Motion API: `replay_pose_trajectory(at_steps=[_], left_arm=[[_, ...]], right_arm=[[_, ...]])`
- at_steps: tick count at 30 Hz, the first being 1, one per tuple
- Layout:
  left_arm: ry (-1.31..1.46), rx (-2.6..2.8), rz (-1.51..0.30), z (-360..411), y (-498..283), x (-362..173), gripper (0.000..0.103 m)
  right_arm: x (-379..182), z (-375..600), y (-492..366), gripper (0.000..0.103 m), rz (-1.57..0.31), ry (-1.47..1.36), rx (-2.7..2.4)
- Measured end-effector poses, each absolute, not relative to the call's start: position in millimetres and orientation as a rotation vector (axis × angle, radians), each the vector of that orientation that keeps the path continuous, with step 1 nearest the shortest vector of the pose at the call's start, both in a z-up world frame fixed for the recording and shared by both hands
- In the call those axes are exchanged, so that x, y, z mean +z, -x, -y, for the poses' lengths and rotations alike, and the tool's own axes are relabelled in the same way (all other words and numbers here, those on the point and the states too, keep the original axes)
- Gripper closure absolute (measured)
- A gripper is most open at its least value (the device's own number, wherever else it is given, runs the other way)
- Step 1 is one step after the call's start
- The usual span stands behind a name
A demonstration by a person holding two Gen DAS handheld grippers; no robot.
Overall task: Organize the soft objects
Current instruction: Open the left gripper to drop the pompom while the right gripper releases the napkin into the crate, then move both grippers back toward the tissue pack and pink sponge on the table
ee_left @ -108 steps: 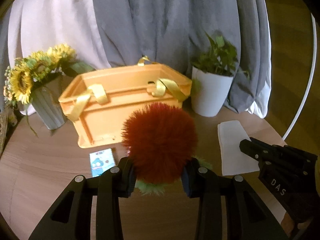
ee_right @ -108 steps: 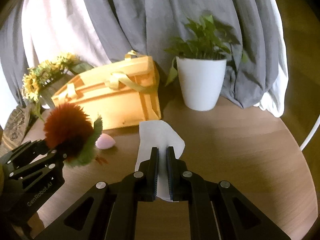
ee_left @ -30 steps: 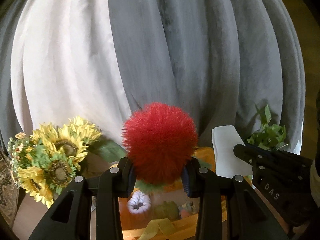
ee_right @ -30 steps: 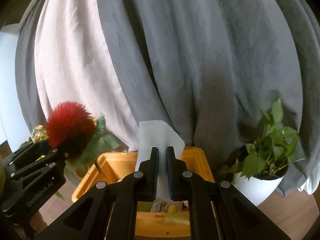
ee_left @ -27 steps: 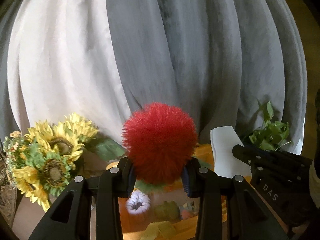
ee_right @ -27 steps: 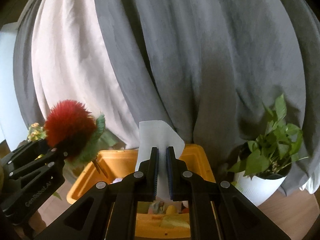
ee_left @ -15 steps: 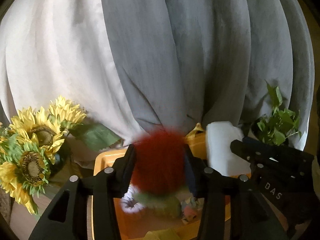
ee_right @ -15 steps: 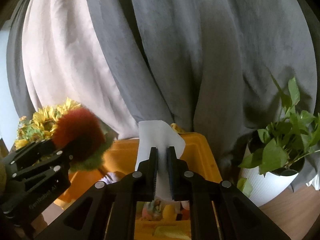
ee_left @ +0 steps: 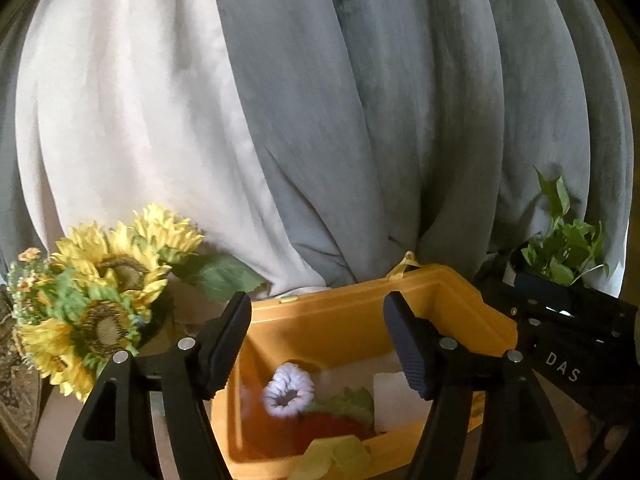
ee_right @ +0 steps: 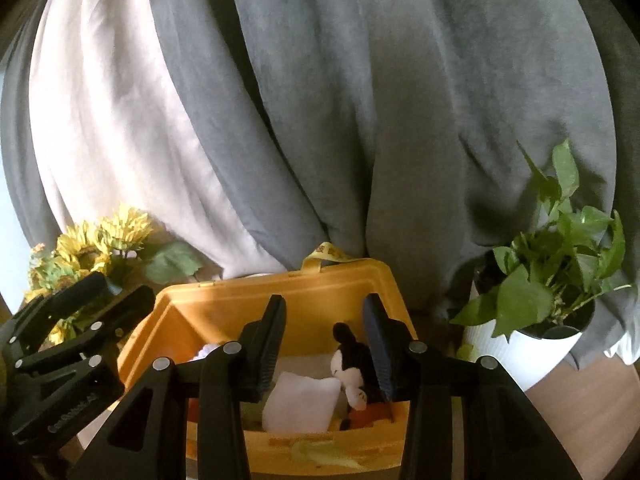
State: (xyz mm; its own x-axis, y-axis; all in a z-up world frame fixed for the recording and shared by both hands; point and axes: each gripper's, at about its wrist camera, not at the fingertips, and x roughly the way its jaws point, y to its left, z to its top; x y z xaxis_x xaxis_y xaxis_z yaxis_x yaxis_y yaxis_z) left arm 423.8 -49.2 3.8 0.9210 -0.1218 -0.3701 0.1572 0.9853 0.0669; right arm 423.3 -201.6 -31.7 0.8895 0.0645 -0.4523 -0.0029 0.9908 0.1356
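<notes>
Left wrist view. My left gripper (ee_left: 318,340) has just been opening; its jaws stand wide with nothing between them. The fluffy red pom-pom with green felt leaves (ee_left: 328,426) lies at lower centre, inside the orange plastic storage bin (ee_left: 360,308), beside a lilac knitted ring (ee_left: 289,394) and the white folded foam pad (ee_left: 394,402). Risk: my black fingers (ee_left: 230,340) hang over the bin's near rim; dropping them could clip the rim and shove the bin toward the yellow artificial sunflowers (ee_left: 100,300) at left.

Right wrist view. My right gripper (ee_right: 325,344) has also just been opening; its jaws are partly apart and empty. The white pad (ee_right: 300,402) rests in the bin at lower centre, leaning against a black-and-white plush mouse toy (ee_right: 352,368). Risk: the pad looks propped rather than flat, so it may tip over. The bin's yellow ribbon handle (ee_right: 320,454) lies along the bottom edge; pulling back low could snag it. The leafy green plant in a white pot (ee_right: 532,332) stands just right of the bin, so a sideways swing might knock it.
</notes>
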Motion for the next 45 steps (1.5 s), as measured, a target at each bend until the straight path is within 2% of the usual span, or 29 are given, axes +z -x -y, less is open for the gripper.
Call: replay_pose_trajectory(at_steps=[8,11,22,40,45], left_arm=[[-0.077,-0.114,-0.358,42,-387,12,0.03],[-0.079,-0.1,-0.367,40,-374,11,0.029],[-0.06,-0.075,-0.448,29,-337,-11,0.026],[-0.07,-0.09,-0.638,30,-320,-71,0.026],[-0.066,-0.101,-0.708,29,-325,-87,0.026]], right_arm=[[-24,200,-396,0.061,-0.458,-0.146,0.052],[-24,198,-383,0.055,-0.456,-0.145,0.056],[-35,190,-346,0.055,-0.505,-0.146,0.101],[-89,187,-328,0.055,-0.701,-0.163,0.163],[-108,185,-332,0.05,-0.766,-0.171,0.178]])
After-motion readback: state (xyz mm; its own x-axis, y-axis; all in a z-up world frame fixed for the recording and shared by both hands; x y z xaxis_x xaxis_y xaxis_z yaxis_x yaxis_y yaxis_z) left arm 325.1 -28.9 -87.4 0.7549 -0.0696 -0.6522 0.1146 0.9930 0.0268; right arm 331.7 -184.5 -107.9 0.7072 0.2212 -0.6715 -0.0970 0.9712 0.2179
